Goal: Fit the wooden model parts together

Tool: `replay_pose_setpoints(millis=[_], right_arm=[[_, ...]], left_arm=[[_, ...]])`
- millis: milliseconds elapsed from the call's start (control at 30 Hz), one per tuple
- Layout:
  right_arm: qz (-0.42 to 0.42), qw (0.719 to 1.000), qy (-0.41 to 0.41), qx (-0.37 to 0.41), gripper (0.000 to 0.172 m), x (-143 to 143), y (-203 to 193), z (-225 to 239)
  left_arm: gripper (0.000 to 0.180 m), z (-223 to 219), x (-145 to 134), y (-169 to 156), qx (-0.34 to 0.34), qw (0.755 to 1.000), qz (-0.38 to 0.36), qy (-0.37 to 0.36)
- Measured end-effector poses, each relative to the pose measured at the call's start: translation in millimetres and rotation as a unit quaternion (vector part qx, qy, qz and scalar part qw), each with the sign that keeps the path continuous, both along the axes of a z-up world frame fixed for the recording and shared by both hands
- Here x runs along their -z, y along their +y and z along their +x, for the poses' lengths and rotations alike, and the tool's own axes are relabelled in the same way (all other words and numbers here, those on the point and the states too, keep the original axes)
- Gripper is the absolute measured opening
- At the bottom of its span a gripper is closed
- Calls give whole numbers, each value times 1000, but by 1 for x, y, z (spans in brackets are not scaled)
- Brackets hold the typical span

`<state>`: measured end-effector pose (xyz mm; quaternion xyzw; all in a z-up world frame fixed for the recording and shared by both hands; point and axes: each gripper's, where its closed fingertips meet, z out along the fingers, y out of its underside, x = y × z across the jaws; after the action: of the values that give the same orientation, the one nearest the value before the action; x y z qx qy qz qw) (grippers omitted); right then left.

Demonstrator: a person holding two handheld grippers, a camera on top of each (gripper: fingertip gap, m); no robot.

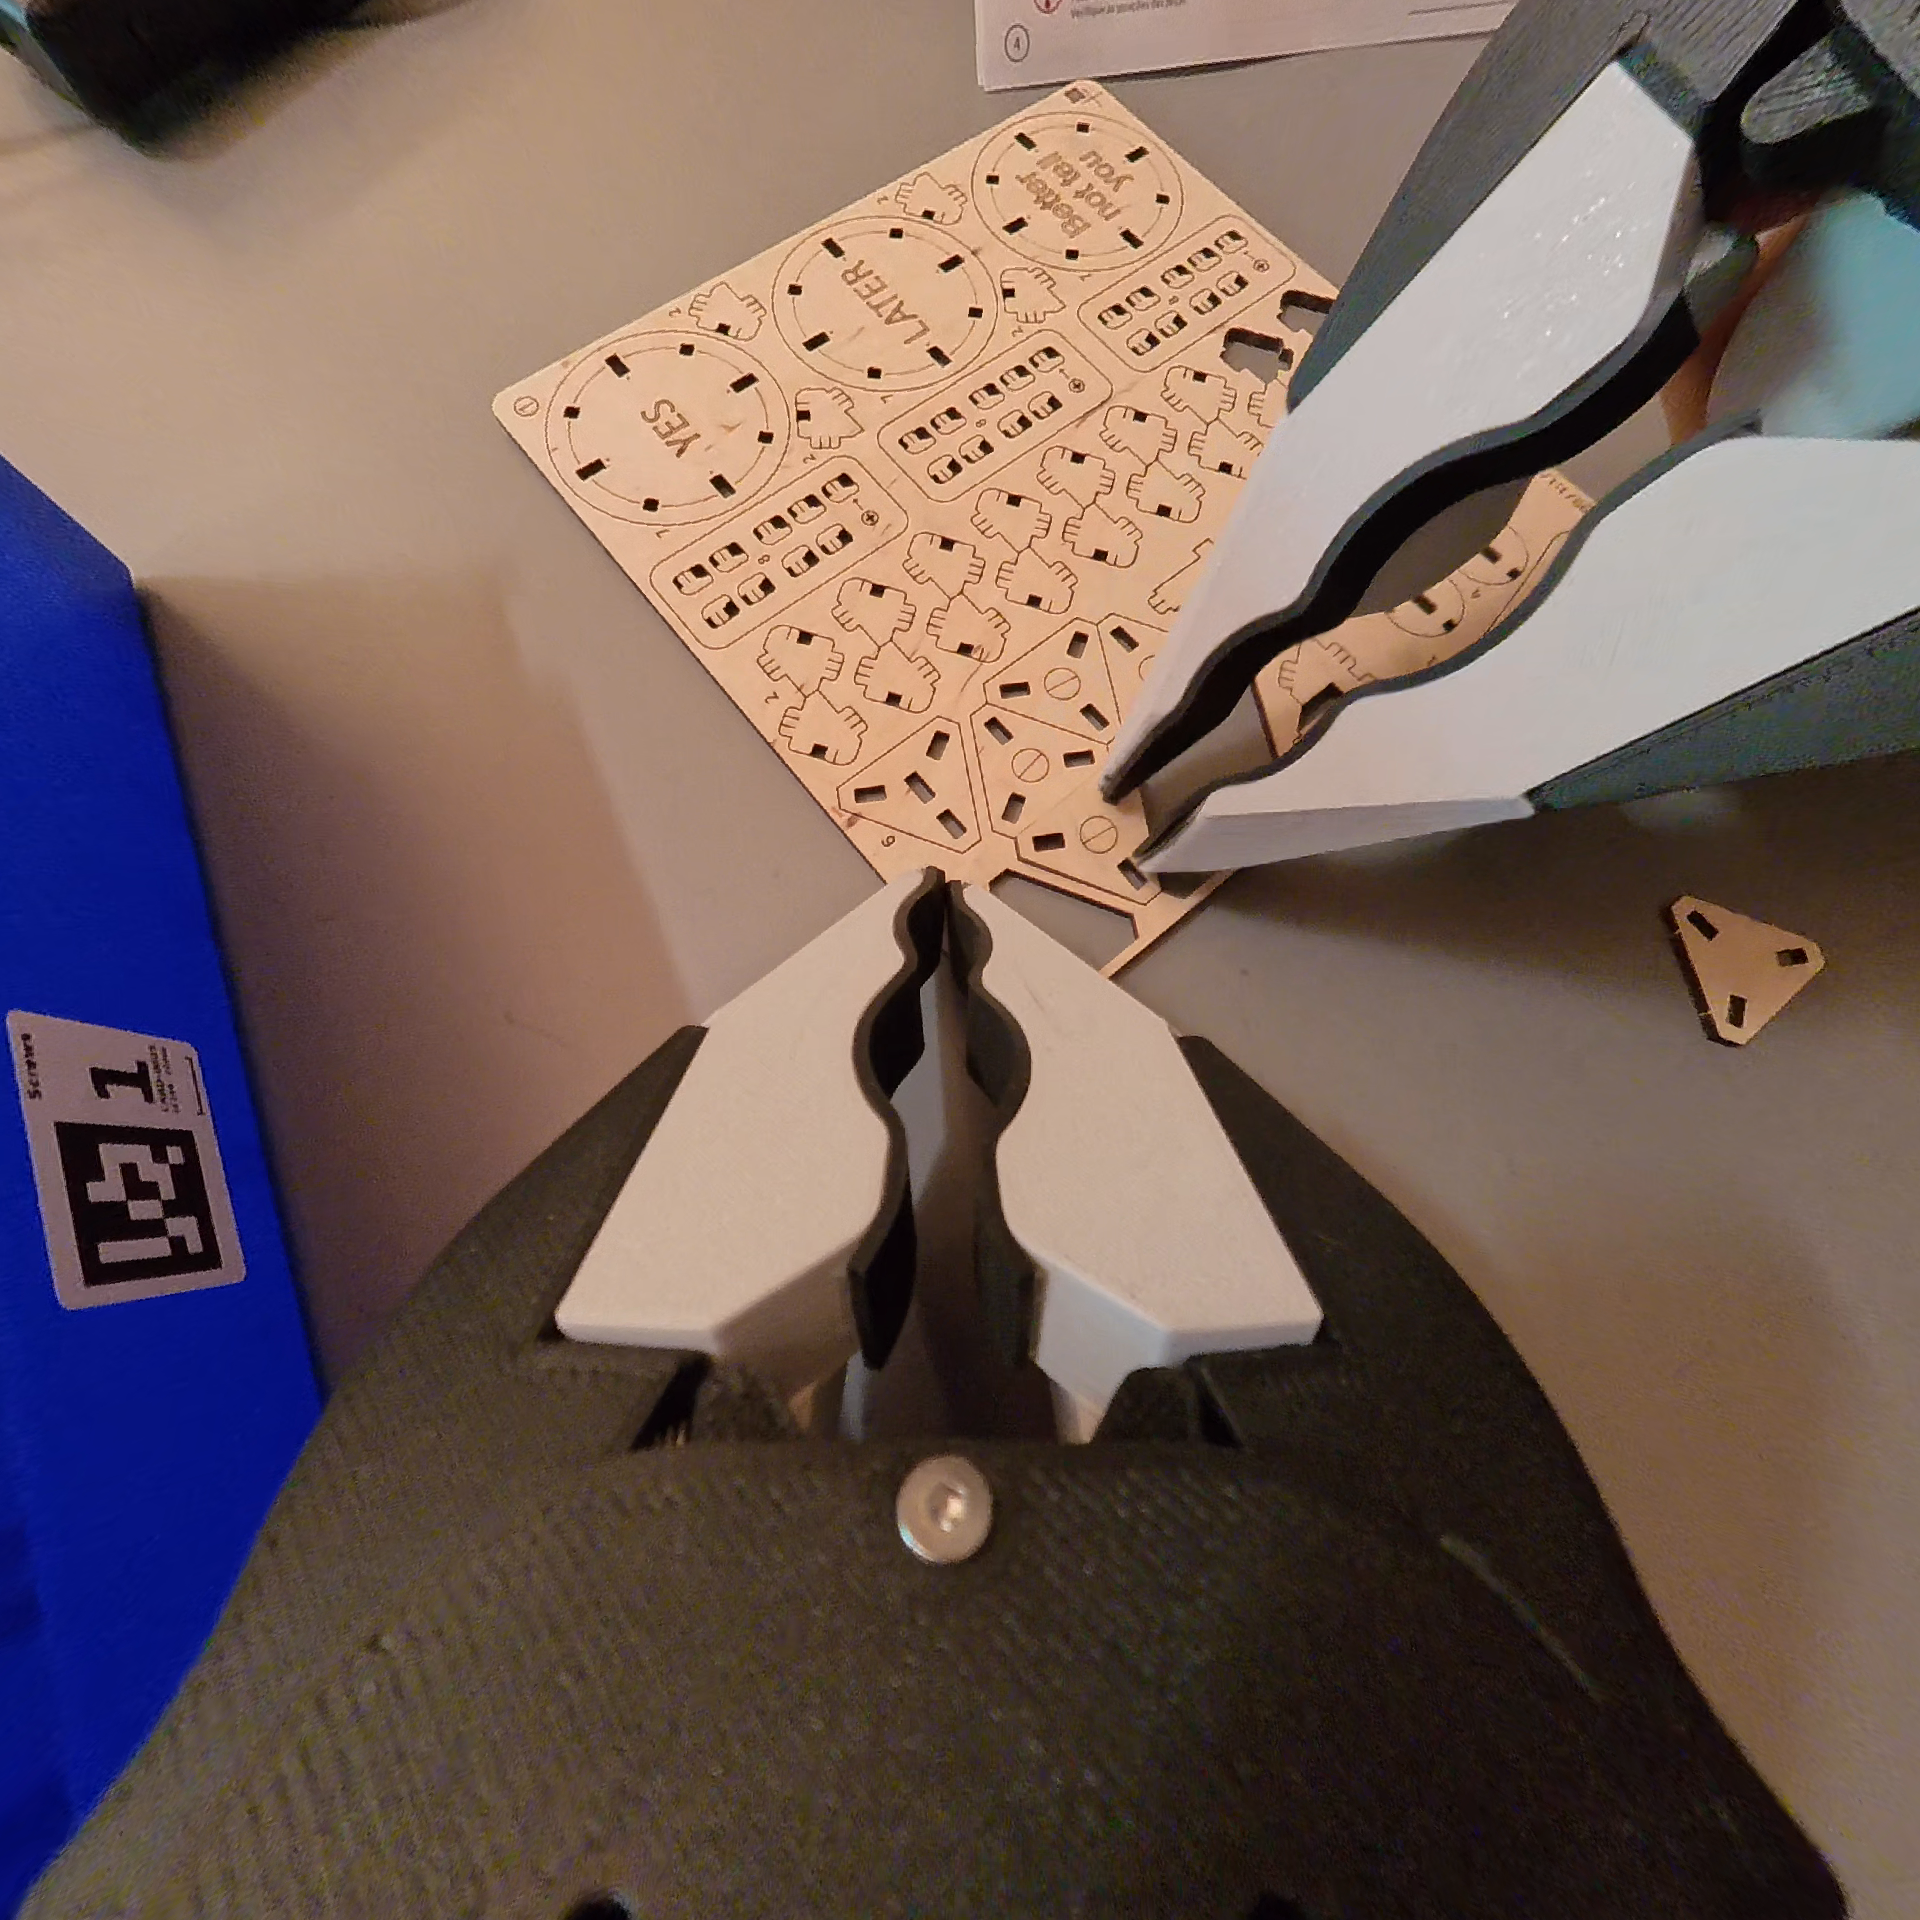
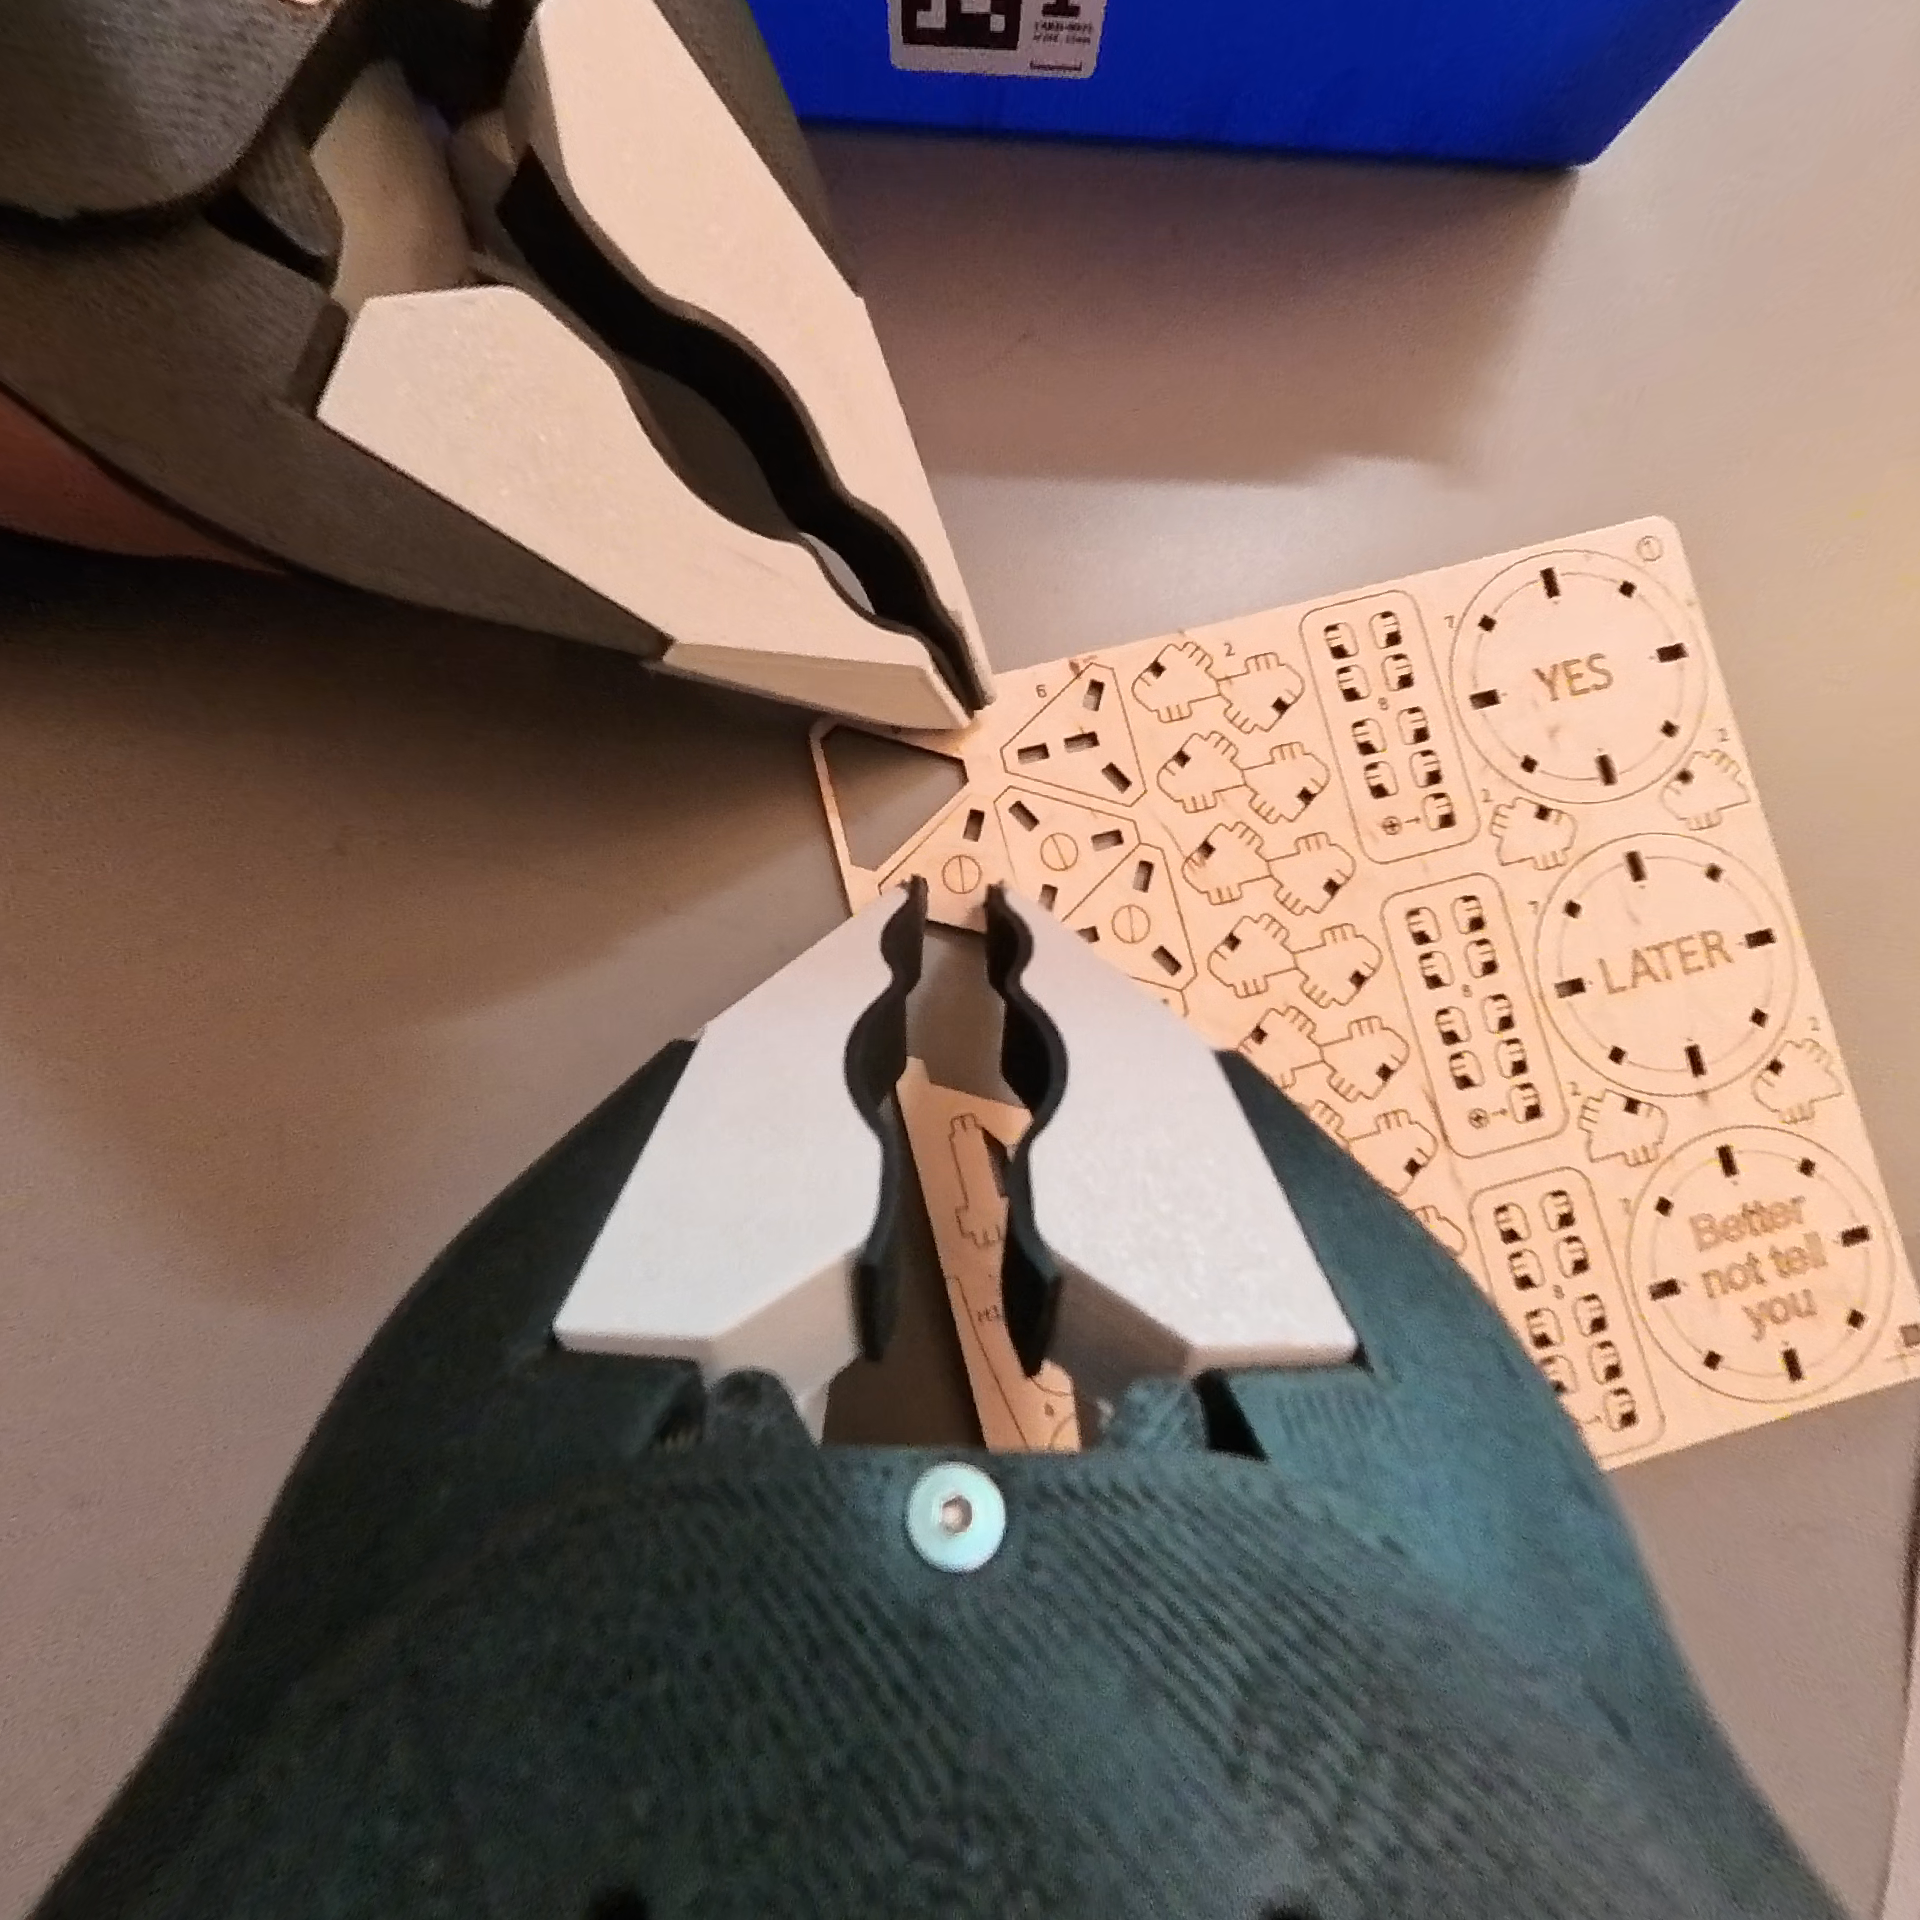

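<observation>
A thin laser-cut wooden sheet (image 1: 935, 499) lies flat on the grey table (image 1: 364, 312). It carries engraved discs, slotted rectangular panels, small interlocking shapes and triangular pieces still held in the sheet. One triangular cell at the sheet's corner is an open window with the table showing through.

The left gripper (image 1: 943, 881) has its fingers pressed together with nothing between them. The tips rest at the sheet's near edge, just beside the open triangular window; whether they touch the wood cannot be told.

The right gripper (image 2: 956, 896) has its fingers spread by a narrow gap. Both fingertips (image 2: 1003, 899) are set down over a triangular piece (image 2: 961, 868) next to the open window, one tip on each side of it. Whether the pads press on it cannot be told.

A second wooden sheet (image 2: 982, 1226) lies under the right gripper, visible between its fingers, close to the body.

In the left wrist view, a loose triangular wooden piece (image 1: 1740, 966) with three slots lies on the table to the right of the left gripper, apart from the sheet. A blue box (image 1: 94, 1039) with a printed marker label (image 1: 130, 1158) stands to the left of the left gripper. A white paper (image 1: 1226, 31) lies beyond the sheet's far edge.
</observation>
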<state>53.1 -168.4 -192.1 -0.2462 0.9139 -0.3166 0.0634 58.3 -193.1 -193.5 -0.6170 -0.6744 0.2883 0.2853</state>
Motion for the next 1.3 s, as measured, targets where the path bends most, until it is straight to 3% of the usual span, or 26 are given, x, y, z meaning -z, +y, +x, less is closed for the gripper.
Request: replay_pose_setpoints(millis=[433,567,733,1033,1300], right_arm=[[-12,1000,6,24,0,2,-16,4],[-37,999,-8,34,0,-11,-20,5],[-3,999,1,48,0,2,-11,-7],[3,999,0,54,0,2,-6,-14],[-44,996,-29,78,0,-25,-7,-19]], left_arm=[[0,0,0,0,0,1000,0,0],[0,0,0,0,0,1000,0,0],[0,0,0,0,0,1000,1,0],[0,0,0,0,0,1000,2,0],[0,0,0,0,0,1000,0,0]])
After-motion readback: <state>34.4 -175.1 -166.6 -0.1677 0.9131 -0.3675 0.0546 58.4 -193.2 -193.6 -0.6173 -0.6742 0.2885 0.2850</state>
